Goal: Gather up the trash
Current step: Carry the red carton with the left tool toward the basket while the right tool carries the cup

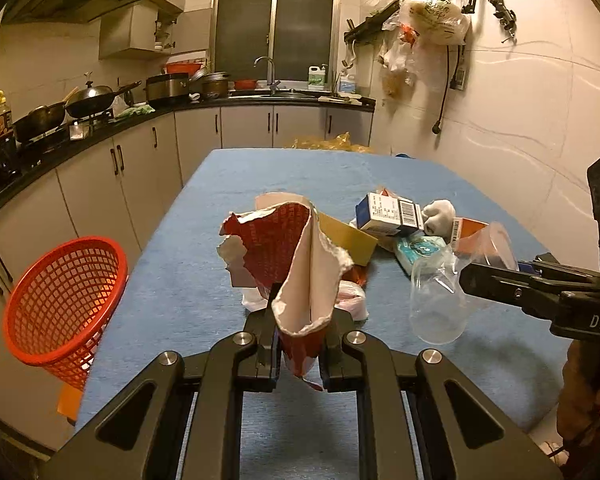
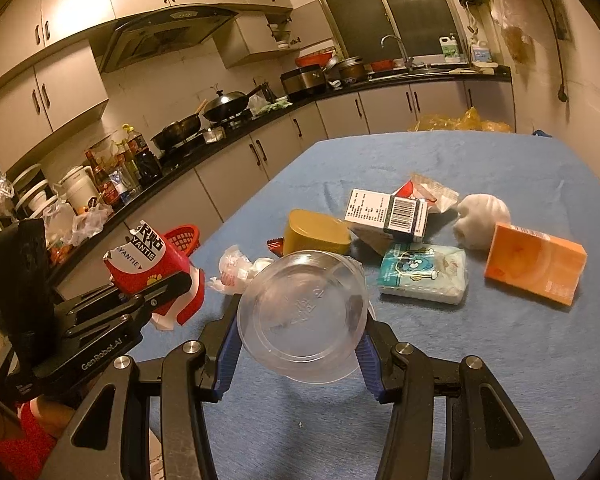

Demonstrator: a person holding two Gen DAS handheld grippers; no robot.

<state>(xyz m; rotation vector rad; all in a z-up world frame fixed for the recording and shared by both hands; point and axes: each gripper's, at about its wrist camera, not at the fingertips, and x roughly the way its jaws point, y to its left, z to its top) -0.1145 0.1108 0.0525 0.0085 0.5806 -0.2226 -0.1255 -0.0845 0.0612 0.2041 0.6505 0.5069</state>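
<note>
My left gripper [image 1: 300, 320] is shut on a torn red and white paper carton [image 1: 296, 252], held above the blue table; it also shows in the right wrist view [image 2: 148, 268]. My right gripper [image 2: 300, 336] is shut on a clear plastic cup [image 2: 304, 316], seen bottom-on; the cup also shows in the left wrist view [image 1: 440, 296]. On the table lie a white box with a barcode [image 2: 388, 212], a tissue pack [image 2: 424, 276], an orange box [image 2: 536, 264], a yellow box [image 2: 316, 232], a white wad [image 2: 480, 216] and a crumpled white bag [image 2: 240, 268].
A red mesh basket [image 1: 60, 300] stands off the table's left edge. The blue-clothed table [image 1: 204, 280] fills the middle. Kitchen counters with pans and bottles run along the left and back. Yellow bags [image 1: 332, 144] lie beyond the far edge.
</note>
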